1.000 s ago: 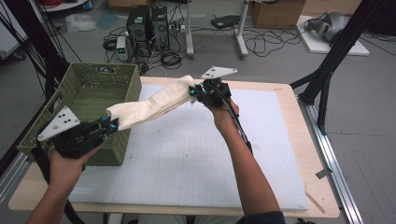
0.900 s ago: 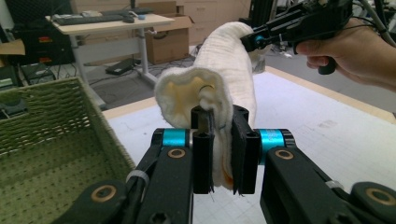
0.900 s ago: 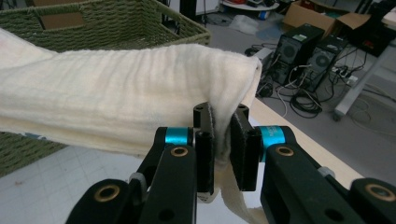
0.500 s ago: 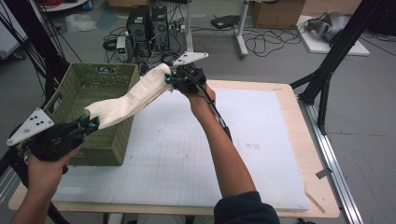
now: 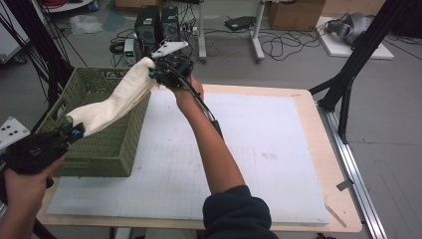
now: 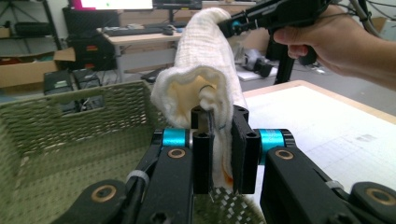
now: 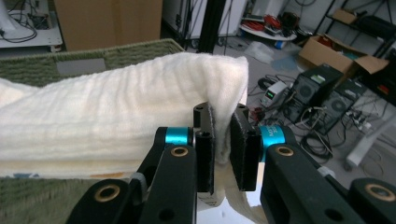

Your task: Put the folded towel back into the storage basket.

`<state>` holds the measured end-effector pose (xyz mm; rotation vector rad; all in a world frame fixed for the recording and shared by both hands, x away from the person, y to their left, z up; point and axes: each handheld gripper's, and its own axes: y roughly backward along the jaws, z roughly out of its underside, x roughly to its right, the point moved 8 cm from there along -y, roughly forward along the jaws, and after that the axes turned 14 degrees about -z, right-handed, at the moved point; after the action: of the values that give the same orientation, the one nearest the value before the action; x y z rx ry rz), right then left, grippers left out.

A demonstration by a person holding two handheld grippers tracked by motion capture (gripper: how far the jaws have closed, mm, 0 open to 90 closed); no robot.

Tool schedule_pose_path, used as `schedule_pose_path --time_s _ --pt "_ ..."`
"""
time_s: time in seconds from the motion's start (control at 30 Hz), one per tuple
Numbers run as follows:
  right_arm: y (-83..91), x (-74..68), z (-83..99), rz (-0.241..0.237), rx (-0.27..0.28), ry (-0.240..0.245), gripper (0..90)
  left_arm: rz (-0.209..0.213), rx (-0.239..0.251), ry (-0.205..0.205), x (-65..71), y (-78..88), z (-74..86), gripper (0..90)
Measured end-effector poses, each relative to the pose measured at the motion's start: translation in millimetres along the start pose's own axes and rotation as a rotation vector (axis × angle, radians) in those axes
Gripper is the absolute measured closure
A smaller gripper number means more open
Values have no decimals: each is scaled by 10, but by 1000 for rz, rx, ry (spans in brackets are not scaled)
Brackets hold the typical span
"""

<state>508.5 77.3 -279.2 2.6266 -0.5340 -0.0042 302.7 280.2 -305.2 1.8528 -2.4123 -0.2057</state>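
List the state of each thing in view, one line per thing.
White folded cotton towel: stretched in the air, clamped at both ends, over the basket.
Green woven plastic basket: upright, open-topped, on the table.
Left tongs: shut on the towel.
Right tongs: shut on the towel.

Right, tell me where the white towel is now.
In the high view the white towel hangs stretched between the left gripper and right gripper, above the green basket at the table's left.
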Motion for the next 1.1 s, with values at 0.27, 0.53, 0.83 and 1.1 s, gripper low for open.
schedule_pose_path --time_s 0.27,0.53,0.83,1.1 --pt "-416 -86 -198 -30 -13 26 817 -74 9 7 -267 91 26 807" --pt "-770 -148 -243 -53 -37 32 817 -141 -8 6 -494 104 82 807" --pt "-1078 -163 -310 -57 -28 35 814 -215 -72 3 -753 17 196 784" --pt "-1172 -113 -177 -9 -63 18 424 -278 -58 18 -904 54 195 307"
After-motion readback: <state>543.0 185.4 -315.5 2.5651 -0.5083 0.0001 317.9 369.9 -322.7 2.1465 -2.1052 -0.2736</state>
